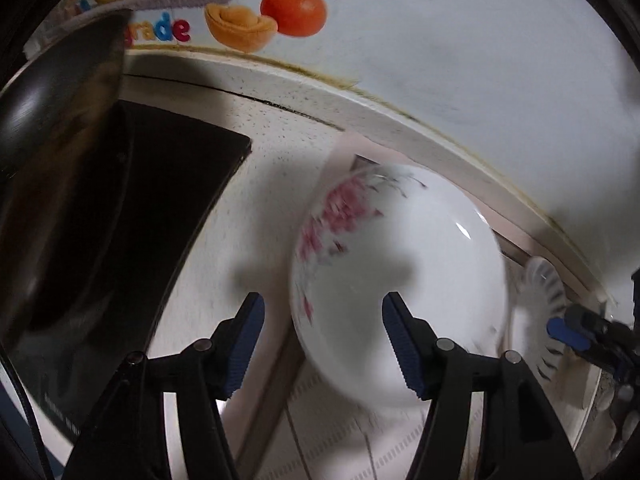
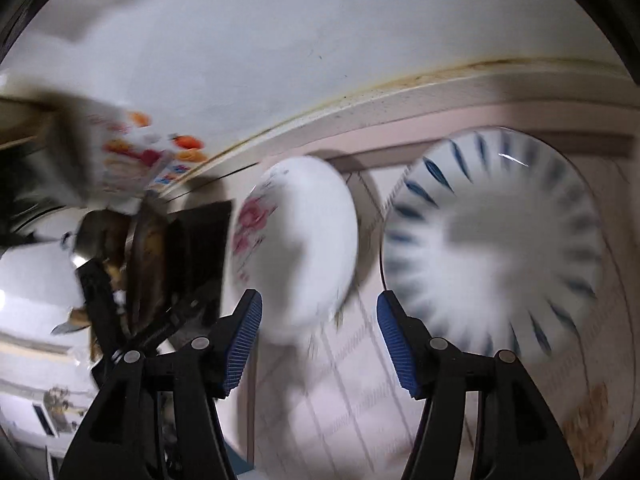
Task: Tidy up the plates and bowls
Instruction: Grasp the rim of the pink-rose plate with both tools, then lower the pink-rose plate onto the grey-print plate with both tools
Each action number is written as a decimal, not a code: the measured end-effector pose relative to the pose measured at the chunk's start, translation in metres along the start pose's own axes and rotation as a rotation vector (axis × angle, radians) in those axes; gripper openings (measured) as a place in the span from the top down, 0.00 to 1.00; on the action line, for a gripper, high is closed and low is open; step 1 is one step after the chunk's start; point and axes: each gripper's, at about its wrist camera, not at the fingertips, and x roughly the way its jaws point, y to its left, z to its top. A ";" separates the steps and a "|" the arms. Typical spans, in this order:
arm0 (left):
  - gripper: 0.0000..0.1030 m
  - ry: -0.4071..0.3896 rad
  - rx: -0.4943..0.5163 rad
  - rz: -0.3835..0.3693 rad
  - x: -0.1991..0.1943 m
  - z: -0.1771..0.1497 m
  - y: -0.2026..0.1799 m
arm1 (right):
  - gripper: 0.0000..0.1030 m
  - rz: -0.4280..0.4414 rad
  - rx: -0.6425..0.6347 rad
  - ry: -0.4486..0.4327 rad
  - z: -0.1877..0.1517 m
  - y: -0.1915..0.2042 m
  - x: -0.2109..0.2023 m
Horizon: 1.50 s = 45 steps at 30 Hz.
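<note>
White bowl (image 1: 396, 280) with pink floral print, blurred, on the checked cloth (image 1: 344, 432) just beside the blue-streaked plate (image 2: 496, 248). Left gripper (image 1: 323, 344) and right gripper (image 2: 319, 342): jaws apart, empty. Wall sticker (image 1: 160, 32) reads "grade".

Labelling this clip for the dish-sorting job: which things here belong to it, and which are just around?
Job:
floral bowl
blue-striped plate
left hand-held gripper
right hand-held gripper

Just around:
wok
black cooktop
fruit stickers
</note>
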 end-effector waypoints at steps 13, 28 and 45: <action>0.53 0.091 0.107 -0.034 0.057 0.021 -0.008 | 0.77 -0.133 -0.033 0.093 0.061 -0.002 0.100; 0.77 0.039 0.096 -0.028 0.032 0.012 -0.002 | 0.85 -0.205 -0.089 0.092 0.057 -0.003 0.096; 0.77 0.030 0.225 -0.102 -0.073 -0.088 -0.092 | 0.85 -0.182 -0.077 0.134 -0.047 -0.035 -0.044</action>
